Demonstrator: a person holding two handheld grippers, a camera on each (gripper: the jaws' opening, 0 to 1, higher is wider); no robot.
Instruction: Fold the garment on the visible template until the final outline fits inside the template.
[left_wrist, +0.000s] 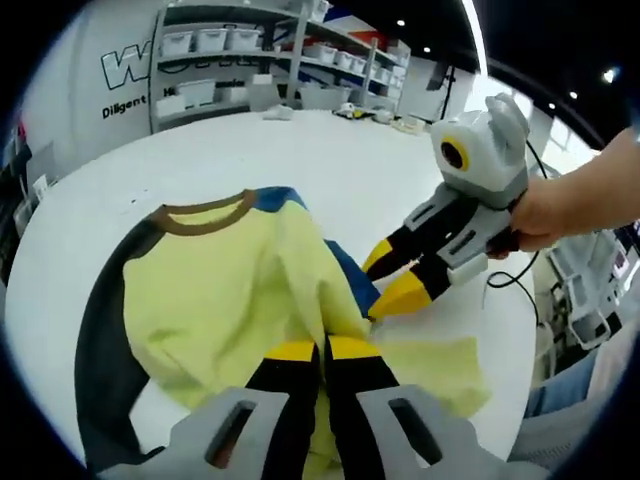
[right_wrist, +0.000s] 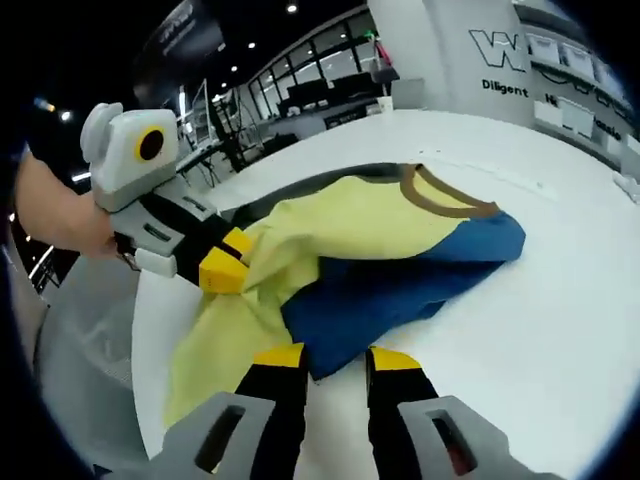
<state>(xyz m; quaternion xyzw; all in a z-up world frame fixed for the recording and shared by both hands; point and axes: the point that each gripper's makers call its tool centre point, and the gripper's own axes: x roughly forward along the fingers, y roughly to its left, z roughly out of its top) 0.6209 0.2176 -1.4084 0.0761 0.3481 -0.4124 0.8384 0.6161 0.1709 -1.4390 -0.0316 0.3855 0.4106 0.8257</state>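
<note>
The yellow T-shirt (left_wrist: 230, 300) with blue sleeves lies half folded on the white table (left_wrist: 330, 170), just in front of my left claw (left_wrist: 322, 352), which is pinched on its bunched cloth. My right claw (right_wrist: 330, 358) is a little open, its tips at the blue sleeve (right_wrist: 400, 280), holding nothing. I think I am mid-fold; next I should carry the pinched cloth over and lay it flat.

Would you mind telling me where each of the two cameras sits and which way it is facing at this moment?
Left gripper view: rides the left gripper, looking over the yellow garment toward shelving; the right gripper and the person's hand show.
Right gripper view: rides the right gripper, facing the garment's blue sleeve; the left gripper grips the fabric.
Shared: garment, white table.
</note>
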